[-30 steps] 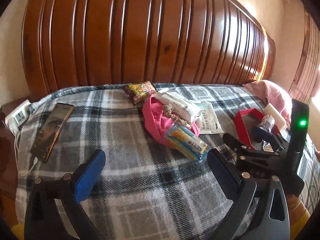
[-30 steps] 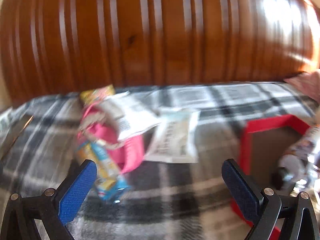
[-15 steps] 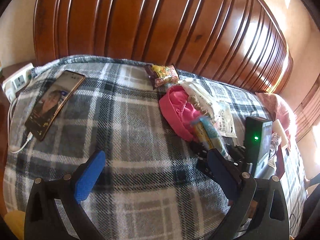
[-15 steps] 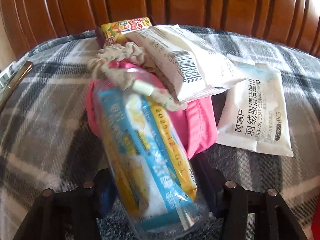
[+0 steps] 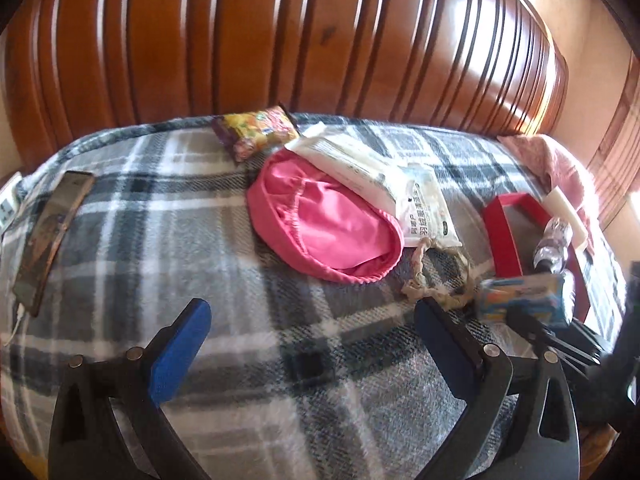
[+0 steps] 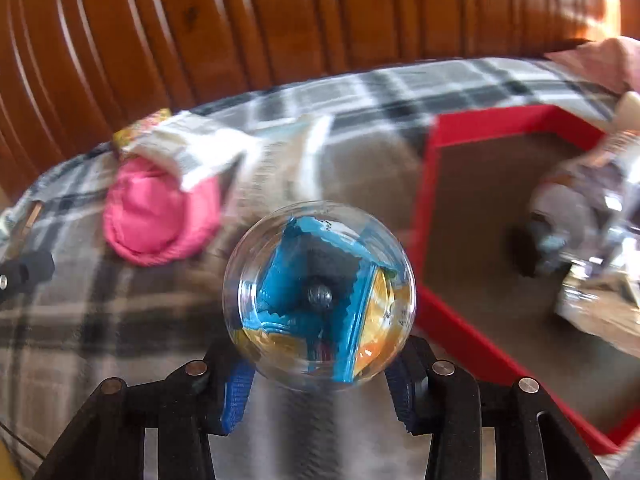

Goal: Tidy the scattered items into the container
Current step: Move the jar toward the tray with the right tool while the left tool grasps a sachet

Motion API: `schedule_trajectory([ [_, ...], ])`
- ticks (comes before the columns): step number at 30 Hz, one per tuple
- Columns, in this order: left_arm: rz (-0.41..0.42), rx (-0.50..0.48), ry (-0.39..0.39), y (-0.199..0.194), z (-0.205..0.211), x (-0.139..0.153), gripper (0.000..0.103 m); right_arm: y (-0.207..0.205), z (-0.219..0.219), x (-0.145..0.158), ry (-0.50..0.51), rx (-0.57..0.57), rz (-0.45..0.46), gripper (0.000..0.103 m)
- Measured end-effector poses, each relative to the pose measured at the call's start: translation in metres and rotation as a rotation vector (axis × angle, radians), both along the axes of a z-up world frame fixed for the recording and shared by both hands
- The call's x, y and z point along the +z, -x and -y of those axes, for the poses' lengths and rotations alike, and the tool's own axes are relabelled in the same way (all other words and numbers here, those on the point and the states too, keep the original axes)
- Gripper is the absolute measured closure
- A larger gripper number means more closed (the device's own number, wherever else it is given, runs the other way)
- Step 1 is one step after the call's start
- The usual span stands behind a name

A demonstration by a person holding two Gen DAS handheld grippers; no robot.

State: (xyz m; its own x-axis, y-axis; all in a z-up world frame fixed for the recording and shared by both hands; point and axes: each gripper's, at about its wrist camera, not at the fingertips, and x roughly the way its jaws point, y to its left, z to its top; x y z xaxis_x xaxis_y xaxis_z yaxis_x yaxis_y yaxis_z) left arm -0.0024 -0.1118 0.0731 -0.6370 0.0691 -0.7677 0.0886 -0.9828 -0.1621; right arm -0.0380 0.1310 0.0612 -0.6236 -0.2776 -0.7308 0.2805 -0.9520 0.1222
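Tube (image 6: 320, 296) of snacks sits clamped between the right gripper's (image 6: 320, 376) closing fingers, long axis pointing straight ahead; red box (image 6: 472, 126) lies just to its right on the bed; left gripper's (image 5: 310, 350) fingers stand apart, empty.

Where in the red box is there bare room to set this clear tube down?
The red box has bare brown floor along its left wall and toward its near corner. Its far right side is crowded by a plastic bottle. The tube sits between the right gripper fingers as its jaws are closing.
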Motion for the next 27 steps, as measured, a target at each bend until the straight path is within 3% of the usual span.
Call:
schedule_trajectory([
  [4, 0.002, -0.008, 0.008, 0.026, -0.018, -0.007, 0.000, -0.003, -0.020, -0.014, 0.011, 0.034, 0.066, 0.052],
  [6, -0.011, -0.015, 0.008, 0.042, -0.027, -0.007, 0.000, -0.005, -0.017, -0.024, -0.053, 0.050, 0.073, 0.052],
  [11, -0.066, -0.026, 0.018, 0.089, -0.047, -0.003, 0.000, -0.013, -0.018, -0.039, -0.084, 0.077, 0.003, 0.052],
  [14, -0.133, 0.061, 0.062, 0.125, -0.053, -0.012, 0.000, -0.014, -0.025, -0.042, -0.058, 0.077, -0.004, 0.051],
  [16, -0.091, 0.147, 0.098, 0.161, -0.049, -0.038, 0.000, -0.012, -0.028, -0.044, -0.043, 0.079, -0.004, 0.050],
  [18, -0.002, 0.196, -0.005, 0.188, -0.036, -0.063, 0.000, -0.013, -0.028, -0.045, -0.033, 0.081, -0.007, 0.050],
  [23, 0.035, 0.211, 0.026, 0.197, -0.041, -0.058, 0.000, -0.013, -0.028, -0.047, -0.026, 0.090, -0.008, 0.046],
  [27, 0.035, 0.183, -0.006, 0.192, -0.036, -0.055, 0.010, -0.013, -0.023, -0.048, -0.049, 0.094, -0.014, 0.043],
])
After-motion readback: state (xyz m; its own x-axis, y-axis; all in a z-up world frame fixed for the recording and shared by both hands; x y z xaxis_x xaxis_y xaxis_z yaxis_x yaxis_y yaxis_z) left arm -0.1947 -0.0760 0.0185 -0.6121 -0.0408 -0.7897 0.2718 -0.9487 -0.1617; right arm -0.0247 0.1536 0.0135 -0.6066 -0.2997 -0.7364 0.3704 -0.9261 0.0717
